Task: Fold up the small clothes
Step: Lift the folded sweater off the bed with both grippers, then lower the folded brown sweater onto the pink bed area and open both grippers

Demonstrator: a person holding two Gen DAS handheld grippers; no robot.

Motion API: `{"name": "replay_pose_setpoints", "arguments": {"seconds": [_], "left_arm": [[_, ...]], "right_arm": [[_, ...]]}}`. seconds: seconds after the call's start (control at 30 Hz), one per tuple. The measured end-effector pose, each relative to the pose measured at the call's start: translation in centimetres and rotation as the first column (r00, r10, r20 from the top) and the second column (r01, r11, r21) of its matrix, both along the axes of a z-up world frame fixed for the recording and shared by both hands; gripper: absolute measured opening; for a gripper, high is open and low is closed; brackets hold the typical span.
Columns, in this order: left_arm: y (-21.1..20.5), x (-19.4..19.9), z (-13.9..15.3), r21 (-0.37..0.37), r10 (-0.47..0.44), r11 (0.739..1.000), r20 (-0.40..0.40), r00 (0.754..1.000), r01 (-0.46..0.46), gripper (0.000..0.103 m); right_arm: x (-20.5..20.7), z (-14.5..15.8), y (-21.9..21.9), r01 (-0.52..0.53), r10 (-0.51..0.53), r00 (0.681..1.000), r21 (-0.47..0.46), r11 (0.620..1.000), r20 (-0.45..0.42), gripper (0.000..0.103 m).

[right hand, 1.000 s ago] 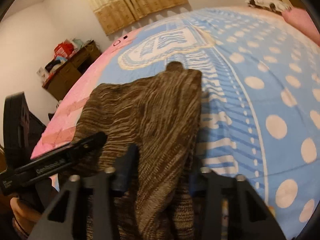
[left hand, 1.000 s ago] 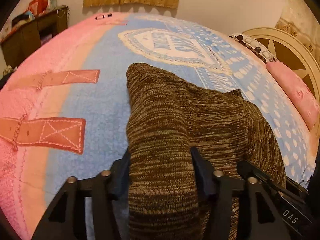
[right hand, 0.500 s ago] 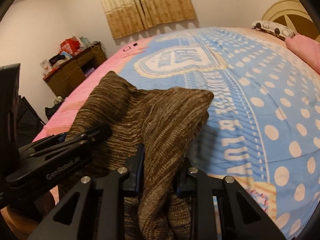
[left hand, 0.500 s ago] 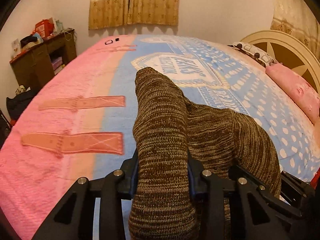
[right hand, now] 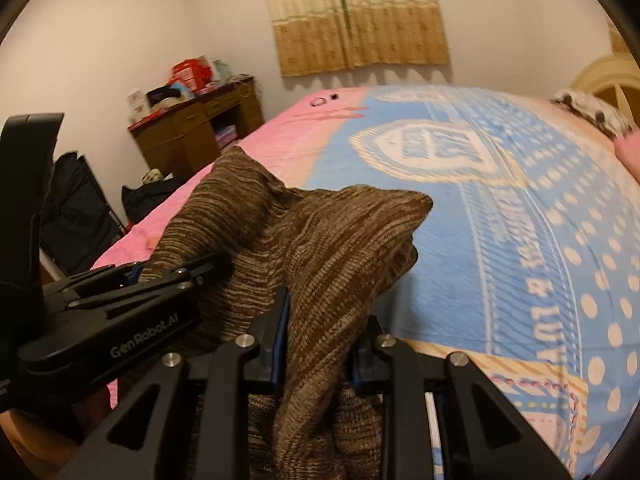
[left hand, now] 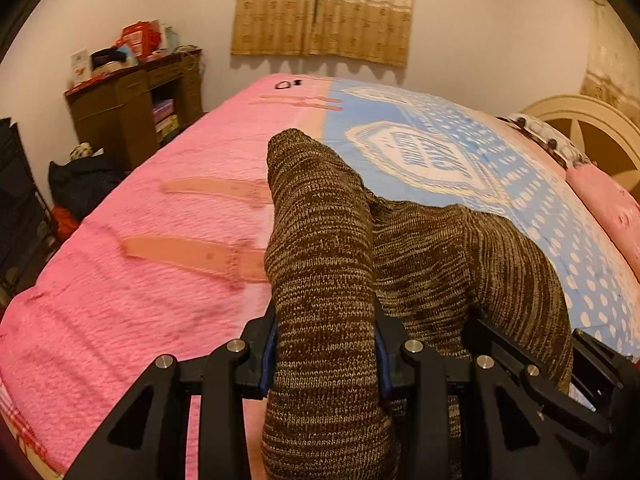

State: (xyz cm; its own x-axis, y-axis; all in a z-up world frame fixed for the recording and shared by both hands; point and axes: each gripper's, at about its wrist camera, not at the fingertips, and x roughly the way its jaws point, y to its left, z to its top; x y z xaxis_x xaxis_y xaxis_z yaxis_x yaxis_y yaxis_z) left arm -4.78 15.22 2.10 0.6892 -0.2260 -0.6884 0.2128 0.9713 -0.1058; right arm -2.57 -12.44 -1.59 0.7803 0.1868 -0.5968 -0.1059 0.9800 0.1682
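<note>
We have a brown knit garment (left hand: pixel 324 264) held up over the bed (left hand: pixel 152 280), filling the lower centre of both views. The left gripper (left hand: pixel 325 354) is clenched on one bunched fold at the bottom middle of the left view; the right gripper (right hand: pixel 320 354) is clenched on another fold at the bottom middle of the right view. In the right view the left gripper's body shows at lower left, just beside the cloth. The knit between the two grips sags and slumps into soft humps, so we judge it light, floppy and stretchy, not slippery, nothing fragile. It will not hold a crease by itself; it needs laying flat on the blanket (right hand: pixel 500 264) and smoothing. Best hold is at edges or corners, thin layers rather than thick bunches, so the fold lines stay straight. Which part of the garment each grip has, we cannot tell. Writing: "GenRobot.AI" on the black gripper body at lower left of the right view. The blanket's crest has lettering, too blurred to read.
</note>
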Motion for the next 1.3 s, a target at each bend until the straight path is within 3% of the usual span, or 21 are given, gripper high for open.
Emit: {"name": "replay_pose_setpoints", "arguments": {"seconds": [0.33, 0.63, 0.8, 0.93, 1.07, 1.13, 1.3], "left_arm": [[6.9, 0.9, -1.3, -0.085, 0.152, 0.984, -0.072, 0.986, -0.158, 0.039], [10.4, 4.2, 0.5, -0.113, 0.247, 0.962, -0.033, 0.968, -0.249, 0.039], [10.3, 7.7, 2.6, -0.061, 0.247, 0.968, 0.063, 0.967, -0.244, 0.039], [10.0, 12.4, 0.9, -0.024, 0.239, 0.971, 0.048, 0.97, -0.238, 0.039], [9.1, 17.0, -4.1, 0.042, 0.216, 0.976, -0.038, 0.976, -0.214, 0.04], [9.1, 18.1, -6.0, 0.07, 0.233, 0.971, -0.079, 0.969, -0.227, 0.047], [9.8, 17.7, -6.2, 0.041, 0.242, 0.97, -0.064, 0.968, -0.239, 0.058]], "right_arm": [[1.7, 0.5, 6.2, -0.157, 0.159, 0.987, -0.073, 0.985, 0.023, 0.027], [4.0, 1.0, 11.6, -0.268, 0.287, 0.954, -0.184, 0.946, 0.086, 0.026], [6.1, 2.7, 13.2, -0.271, 0.32, 0.929, -0.248, 0.93, 0.186, 0.026], [9.4, 2.6, 13.8, -0.226, 0.296, 0.922, -0.275, 0.934, 0.249, 0.026], [15.3, -0.4, 13.0, -0.168, 0.202, 0.964, -0.194, 0.967, 0.173, 0.026], [18.1, -2.7, 12.6, -0.146, 0.164, 0.981, -0.168, 0.975, 0.101, 0.026], [21.8, -6.8, 11.2, -0.125, 0.118, 0.99, -0.084, 0.989, -0.079, 0.033]]}}
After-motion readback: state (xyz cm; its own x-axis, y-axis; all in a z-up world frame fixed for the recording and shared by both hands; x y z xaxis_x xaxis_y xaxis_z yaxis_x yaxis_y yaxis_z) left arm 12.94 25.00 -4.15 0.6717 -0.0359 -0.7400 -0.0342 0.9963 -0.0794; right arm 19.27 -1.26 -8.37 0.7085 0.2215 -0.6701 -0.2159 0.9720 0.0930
